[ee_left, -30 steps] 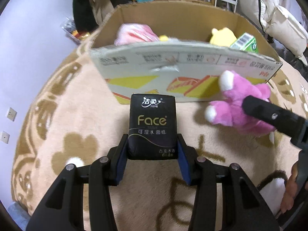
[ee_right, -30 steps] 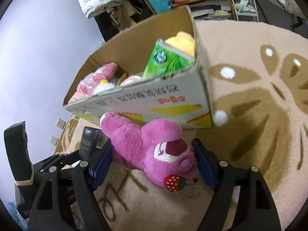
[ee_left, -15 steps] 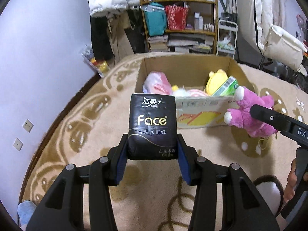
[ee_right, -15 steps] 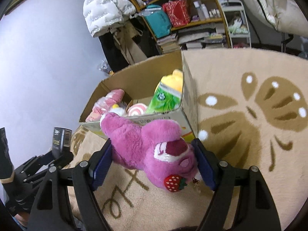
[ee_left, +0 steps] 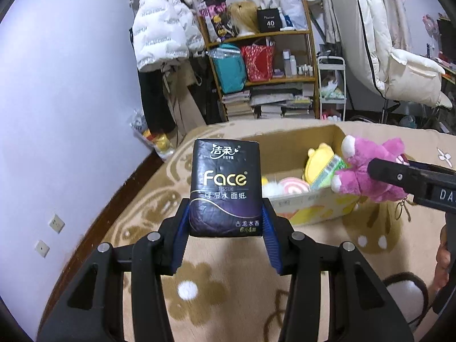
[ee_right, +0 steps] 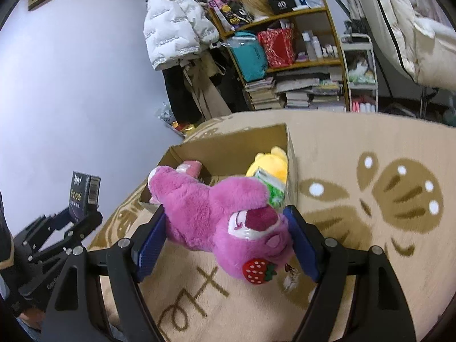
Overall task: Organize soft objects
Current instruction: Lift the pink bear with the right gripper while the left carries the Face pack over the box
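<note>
The left gripper (ee_left: 225, 228) is clenched on a glossy black rectangular tissue pack with gold "Face" lettering (ee_left: 226, 188), its ribbed blue fingers (ee_left: 180, 238) pressing the crinkled plastic sides, the pack upright above the rug. At three o'clock in the left wrist view, the right gripper (ee_right: 226, 235) grasps a fuzzy magenta plush bear with a red strawberry charm (ee_right: 216, 213), lying sideways between its blue fingers (ee_right: 149, 242) with the face turned up. Beyond both, at about one o'clock, an open brown corrugated cardboard box (ee_left: 287, 136) sits on the tan short-pile rug with brown floral shapes (ee_right: 370, 148), holding a yellow plush toy (ee_left: 316, 159), a green tissue packet (ee_left: 327, 171) and a pink-and-white swirl plush (ee_left: 293, 188).
</note>
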Tool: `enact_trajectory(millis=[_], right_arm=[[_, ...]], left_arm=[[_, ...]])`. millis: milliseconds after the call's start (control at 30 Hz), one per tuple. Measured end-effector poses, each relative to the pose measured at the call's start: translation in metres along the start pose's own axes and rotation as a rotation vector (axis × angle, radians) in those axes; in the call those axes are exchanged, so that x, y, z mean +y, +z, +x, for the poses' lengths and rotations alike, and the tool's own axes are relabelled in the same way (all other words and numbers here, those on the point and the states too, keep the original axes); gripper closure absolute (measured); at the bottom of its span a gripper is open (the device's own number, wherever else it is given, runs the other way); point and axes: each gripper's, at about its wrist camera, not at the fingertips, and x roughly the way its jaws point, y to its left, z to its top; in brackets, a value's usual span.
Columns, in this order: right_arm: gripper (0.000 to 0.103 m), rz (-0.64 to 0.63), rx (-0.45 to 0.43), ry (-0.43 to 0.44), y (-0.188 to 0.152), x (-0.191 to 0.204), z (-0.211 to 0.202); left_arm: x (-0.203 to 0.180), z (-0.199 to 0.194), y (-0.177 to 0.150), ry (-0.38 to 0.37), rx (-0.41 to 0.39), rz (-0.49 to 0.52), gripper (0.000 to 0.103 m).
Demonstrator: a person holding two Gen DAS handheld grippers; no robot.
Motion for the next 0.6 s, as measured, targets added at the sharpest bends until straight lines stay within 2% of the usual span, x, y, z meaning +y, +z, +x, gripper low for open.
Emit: enact_trajectory(millis=[300, 600], right_arm=[[0.019, -0.032, -0.006, -0.033, 0.018, -0.002, 0.017], [0.019, -0.057, 0.008, -0.053, 0.038, -0.007, 0.044]], left_arm=[[0.012, 0.032, 0.030, -0.003, -0.020, -0.018, 0.058], [0.006, 0.075, 0.049, -0.027, 0.003, -0.015, 0.057]])
